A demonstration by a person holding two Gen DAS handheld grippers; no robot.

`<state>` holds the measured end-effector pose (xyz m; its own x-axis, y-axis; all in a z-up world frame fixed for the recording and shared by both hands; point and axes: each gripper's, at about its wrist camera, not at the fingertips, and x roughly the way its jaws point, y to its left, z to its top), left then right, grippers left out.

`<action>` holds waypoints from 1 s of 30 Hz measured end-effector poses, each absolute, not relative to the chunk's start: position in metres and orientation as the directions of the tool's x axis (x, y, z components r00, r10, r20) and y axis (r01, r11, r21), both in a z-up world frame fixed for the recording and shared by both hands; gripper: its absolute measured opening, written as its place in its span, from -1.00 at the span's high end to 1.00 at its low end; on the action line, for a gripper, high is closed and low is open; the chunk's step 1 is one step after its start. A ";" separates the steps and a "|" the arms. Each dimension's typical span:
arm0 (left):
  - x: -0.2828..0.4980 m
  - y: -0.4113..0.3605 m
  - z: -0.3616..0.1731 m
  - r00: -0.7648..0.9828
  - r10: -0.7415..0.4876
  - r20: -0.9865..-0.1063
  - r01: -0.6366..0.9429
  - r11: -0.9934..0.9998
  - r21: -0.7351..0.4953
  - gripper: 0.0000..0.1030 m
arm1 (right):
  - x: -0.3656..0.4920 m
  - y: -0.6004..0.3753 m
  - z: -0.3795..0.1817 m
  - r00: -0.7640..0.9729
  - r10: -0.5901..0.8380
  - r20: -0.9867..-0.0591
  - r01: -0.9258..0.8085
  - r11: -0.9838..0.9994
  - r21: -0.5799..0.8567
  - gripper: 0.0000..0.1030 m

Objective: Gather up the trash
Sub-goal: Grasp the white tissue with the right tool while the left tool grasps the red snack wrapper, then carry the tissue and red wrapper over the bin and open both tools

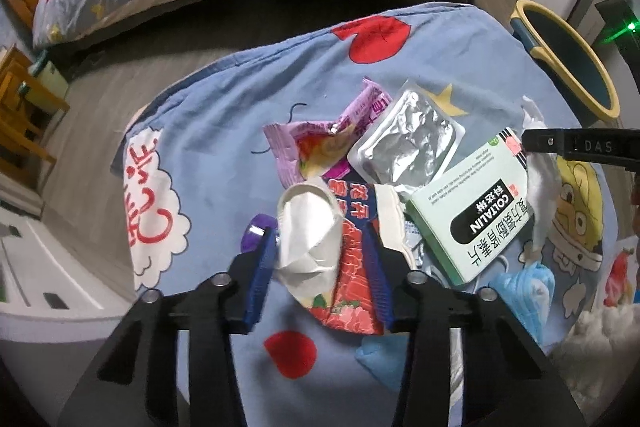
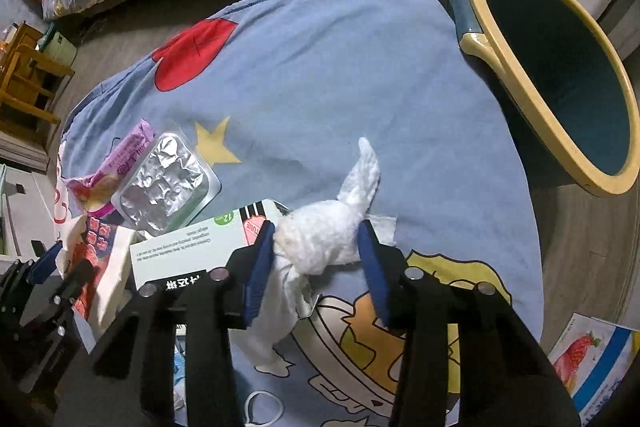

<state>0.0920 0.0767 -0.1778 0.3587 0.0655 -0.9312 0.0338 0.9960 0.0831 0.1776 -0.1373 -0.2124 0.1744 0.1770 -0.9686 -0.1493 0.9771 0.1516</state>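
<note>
Trash lies heaped on a blue cartoon-print cloth — a purple wrapper, foil blister pack, green medicine box, red wrapper. The left gripper stands wide, its fingers either side of a folded white paper, not pinching it. The right gripper is also wide, flanking a crumpled tissue beside the box. A yellow-rimmed bin sits just past the cloth's right edge.

Your left gripper straddles a crumpled white tissue on the red wrapper; jaws apart. The green medicine box lies right of the tissue.
</note>
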 end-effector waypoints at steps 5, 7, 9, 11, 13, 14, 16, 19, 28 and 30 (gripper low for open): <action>0.093 0.078 -0.172 0.375 0.079 -0.924 0.031 0.995 0.098 0.57 | 0.177 -0.136 -0.201 0.197 0.188 -0.962 -0.169 0.973 0.155 0.53; 0.093 0.077 -0.171 0.379 0.084 -0.922 0.040 0.993 0.107 0.60 | 0.176 -0.137 -0.190 0.216 0.203 -0.955 -0.173 0.971 0.167 0.54; 0.092 0.075 -0.168 0.393 0.097 -0.914 0.051 0.991 0.127 0.60 | 0.175 -0.136 -0.179 0.240 0.213 -0.947 -0.186 0.968 0.171 0.55; 0.092 0.075 -0.164 0.409 0.099 -0.907 0.053 0.990 0.132 0.61 | 0.174 -0.135 -0.167 0.266 0.221 -0.938 -0.208 0.964 0.168 0.55; 0.092 0.076 -0.158 0.426 0.096 -0.900 0.044 0.991 0.126 0.62 | 0.175 -0.131 -0.156 0.292 0.227 -0.929 -0.228 0.960 0.163 0.56; 0.092 0.076 -0.155 0.434 0.094 -0.896 0.039 0.992 0.123 0.62 | 0.175 -0.130 -0.152 0.303 0.229 -0.925 -0.235 0.959 0.160 0.56; 0.092 0.077 -0.149 0.452 0.090 -0.888 0.028 0.993 0.114 0.62 | 0.174 -0.128 -0.142 0.326 0.233 -0.916 -0.251 0.956 0.154 0.56; 0.093 0.077 -0.139 0.478 0.087 -0.874 0.018 0.994 0.109 0.62 | 0.176 -0.127 -0.131 0.358 0.231 -0.905 -0.266 0.954 0.139 0.56; 0.098 0.068 -0.114 0.544 0.065 -0.836 0.015 0.996 0.087 0.62 | 0.184 -0.140 -0.101 0.445 0.234 -0.864 -0.262 0.957 0.124 0.56; 0.099 0.066 -0.109 0.555 0.052 -0.830 0.017 0.997 0.074 0.62 | 0.186 -0.147 -0.093 0.465 0.237 -0.853 -0.253 0.959 0.129 0.56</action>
